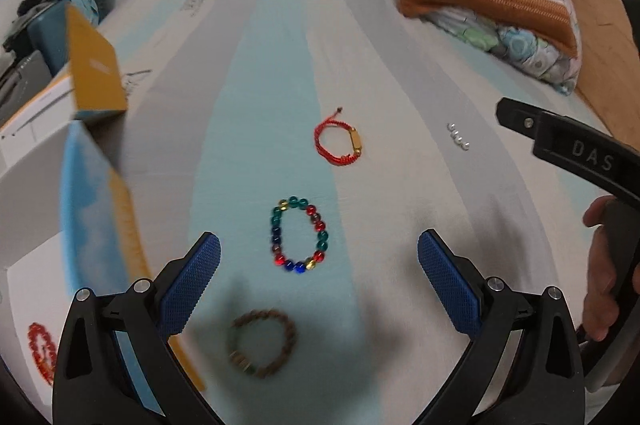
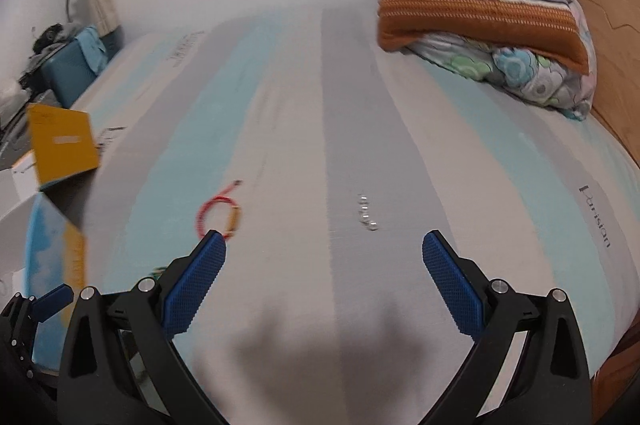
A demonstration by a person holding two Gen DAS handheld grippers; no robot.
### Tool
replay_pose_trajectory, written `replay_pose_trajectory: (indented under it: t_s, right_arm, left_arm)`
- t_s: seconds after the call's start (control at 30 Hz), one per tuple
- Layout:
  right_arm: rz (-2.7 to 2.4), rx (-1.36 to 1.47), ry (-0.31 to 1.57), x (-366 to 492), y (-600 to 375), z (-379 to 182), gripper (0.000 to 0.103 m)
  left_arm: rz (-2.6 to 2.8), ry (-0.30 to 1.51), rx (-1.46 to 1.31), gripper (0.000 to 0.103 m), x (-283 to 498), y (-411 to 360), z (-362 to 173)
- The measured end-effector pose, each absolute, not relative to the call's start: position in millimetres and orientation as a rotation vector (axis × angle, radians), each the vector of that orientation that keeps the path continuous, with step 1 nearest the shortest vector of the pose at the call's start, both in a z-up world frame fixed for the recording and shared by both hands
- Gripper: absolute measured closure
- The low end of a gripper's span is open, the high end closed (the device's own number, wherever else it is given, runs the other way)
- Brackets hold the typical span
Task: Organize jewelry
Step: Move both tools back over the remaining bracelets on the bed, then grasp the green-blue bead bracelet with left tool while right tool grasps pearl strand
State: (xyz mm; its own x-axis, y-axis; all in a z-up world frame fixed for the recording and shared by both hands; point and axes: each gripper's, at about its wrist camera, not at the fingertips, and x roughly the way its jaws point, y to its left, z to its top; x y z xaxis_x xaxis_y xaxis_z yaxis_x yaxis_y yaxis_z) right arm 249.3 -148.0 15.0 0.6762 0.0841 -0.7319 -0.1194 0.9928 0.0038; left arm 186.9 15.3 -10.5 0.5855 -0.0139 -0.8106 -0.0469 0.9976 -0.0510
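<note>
1. My left tongs (image 1: 319, 253) are spread wide and hold nothing. They hang over the bed (image 1: 248, 113), framing the multicoloured bead bracelet (image 1: 299, 235), which I judge the likeliest next pick.
2. My right tongs (image 2: 324, 253) are spread wide too and carry nothing, hovering above a bare stretch of the striped sheet.
3. The jewelry lies loose and apart on the bed, which leaves room to pinch each piece alone: the brown wooden bracelet (image 1: 262, 343) nearest me, the red cord bracelet (image 1: 338, 140) farther off, and a short row of small pearly beads (image 1: 458, 137) to the right.
4. An open box (image 1: 24, 193) with a yellow and blue lid (image 1: 96, 81) sits at the left edge; a red bead bracelet (image 1: 40, 349) already lies in it, so I take it as the place for the rest.
5. Both views are blurred, so finer details I cannot tell.
</note>
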Motion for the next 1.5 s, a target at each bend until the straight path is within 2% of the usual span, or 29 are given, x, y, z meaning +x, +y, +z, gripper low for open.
replay_pose_trajectory:
  t_s: [0.4, 0.93, 0.97, 1.07, 1.13, 1.23, 1.37, 1.43, 1.5]
  right_arm:
    - [0.099, -0.057, 0.913, 321.4, -165.2, -52.2, 0.008]
    - [0.074, -0.06, 1.026, 363.9, -176.7, -106.4, 0.037]
    - [0.073, -0.061, 1.025, 364.1, -176.4, -106.7, 0.038]
    - [0.08, -0.055, 1.028, 366.5, -176.6, -105.2, 0.053]
    - [0.085, -0.044, 1.031, 365.9, -177.3, -104.3, 0.068]
    - [0.076, -0.035, 1.035, 365.3, -179.3, -103.6, 0.083]
    - [0.071, -0.019, 1.035, 363.4, -180.9, -103.2, 0.088]
    - [0.068, -0.016, 1.032, 362.1, -180.7, -102.1, 0.089]
    - [0.068, -0.013, 1.029, 361.1, -181.2, -100.3, 0.09]
  left_arm:
    - [0.044, 1.029, -0.12, 0.006, 233.2, 22.5, -70.2]
    - [0.062, 1.068, -0.099, 0.008, 245.8, 29.1, -102.3]
    - [0.07, 1.07, -0.092, 0.01, 246.0, 28.3, -102.5]
    - [0.083, 1.077, -0.079, 0.025, 245.9, 28.0, -101.2]
    - [0.085, 1.082, -0.086, 0.041, 244.6, 29.7, -99.1]
    - [0.085, 1.09, -0.09, 0.055, 243.1, 30.5, -97.0]
    - [0.085, 1.095, -0.083, 0.068, 241.8, 29.4, -96.1]
    - [0.081, 1.1, -0.084, 0.084, 241.0, 30.0, -96.0]
    - [0.077, 1.099, -0.09, 0.084, 239.8, 31.5, -94.8]
